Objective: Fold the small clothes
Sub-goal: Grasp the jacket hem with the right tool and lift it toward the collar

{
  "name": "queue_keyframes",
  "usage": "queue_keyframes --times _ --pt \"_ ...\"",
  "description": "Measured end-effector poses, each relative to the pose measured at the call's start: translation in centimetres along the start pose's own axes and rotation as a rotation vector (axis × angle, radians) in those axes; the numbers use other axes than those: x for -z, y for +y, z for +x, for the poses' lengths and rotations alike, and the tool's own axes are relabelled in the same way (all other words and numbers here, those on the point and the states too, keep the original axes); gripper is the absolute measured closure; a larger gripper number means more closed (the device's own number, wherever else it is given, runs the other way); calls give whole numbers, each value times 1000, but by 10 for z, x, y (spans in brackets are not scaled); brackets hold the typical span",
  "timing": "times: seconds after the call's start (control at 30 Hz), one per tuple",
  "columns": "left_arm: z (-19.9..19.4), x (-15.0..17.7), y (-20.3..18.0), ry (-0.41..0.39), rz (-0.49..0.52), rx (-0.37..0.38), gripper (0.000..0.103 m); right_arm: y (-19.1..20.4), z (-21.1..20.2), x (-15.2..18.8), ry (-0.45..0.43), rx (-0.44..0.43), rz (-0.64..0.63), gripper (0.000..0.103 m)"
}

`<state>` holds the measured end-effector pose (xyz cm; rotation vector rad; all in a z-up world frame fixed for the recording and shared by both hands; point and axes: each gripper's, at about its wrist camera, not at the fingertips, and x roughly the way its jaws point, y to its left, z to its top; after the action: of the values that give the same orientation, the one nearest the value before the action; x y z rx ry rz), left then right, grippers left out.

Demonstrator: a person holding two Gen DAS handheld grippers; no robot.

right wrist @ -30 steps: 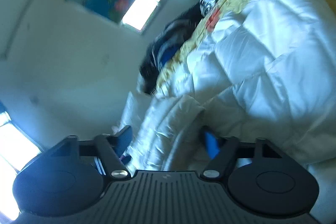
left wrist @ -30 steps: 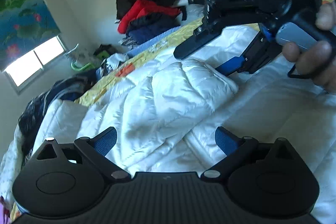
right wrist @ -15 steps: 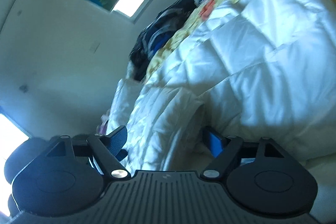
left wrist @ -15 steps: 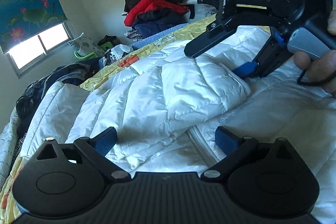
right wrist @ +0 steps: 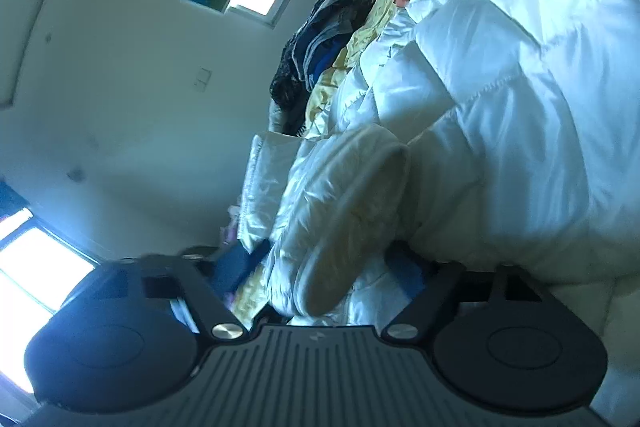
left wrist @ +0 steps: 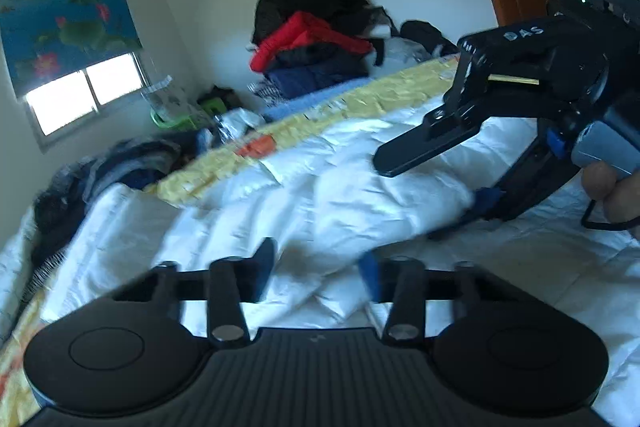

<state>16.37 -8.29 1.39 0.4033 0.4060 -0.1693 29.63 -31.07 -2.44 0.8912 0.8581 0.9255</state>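
Reading "DAS" on my right gripper (left wrist: 440,183); my left gripper (left wrist: 316,271) has just been closing on the white jacket (left wrist: 320,195), right jaws straddling its cuff, grip unclear, jacket stretching toward the bed's (left wrist: 360,99) far edge

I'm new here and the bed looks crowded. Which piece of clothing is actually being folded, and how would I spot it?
Start at the bed with the yellow patterned cover. Spread across its near side lies a white quilted puffer jacket, and both hand-held grippers have their fingers around its folds. Unlike the dark and red clothes piled against the far wall, it is shiny, pale and stitched into puffy panels.
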Motion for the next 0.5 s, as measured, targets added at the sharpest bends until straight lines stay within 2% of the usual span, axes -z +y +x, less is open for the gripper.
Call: queue_keyframes --times 0.03,0.17,0.2,0.23,0.27,0.3,0.37,0.4,0.43,0.47,0.5 --pt "1 0 -1 6 3 13 72 -2 0 0 -5 -8 13 42" --pt "-5 0 -5 -13 4 58 77 -2 1 2 -9 2 8 44" --pt "-7 0 -5 -20 3 79 77 -1 2 3 -21 7 -2 51" --pt "-9 0 -7 -29 6 94 78 0 2 4 -32 10 -12 69" --pt "-11 0 -9 -31 17 101 77 1 1 5 -42 14 -22 80" --pt "-11 -1 -12 -27 33 99 77 3 -1 5 -63 18 -33 85" --pt "-13 -1 -15 -28 52 101 74 11 -9 2 -123 11 -70 87" --pt "-15 -2 -14 -27 55 109 70 12 -15 1 -151 5 -75 88" --pt "-17 -2 -13 -25 52 121 49 12 -23 -1 -183 -3 -70 88" --pt "-21 -3 -10 -32 47 129 22 11 -31 -5 -213 -5 -62 88" --pt "-25 -3 -6 -57 36 129 13 8 -39 -9 -238 -4 -51 88"
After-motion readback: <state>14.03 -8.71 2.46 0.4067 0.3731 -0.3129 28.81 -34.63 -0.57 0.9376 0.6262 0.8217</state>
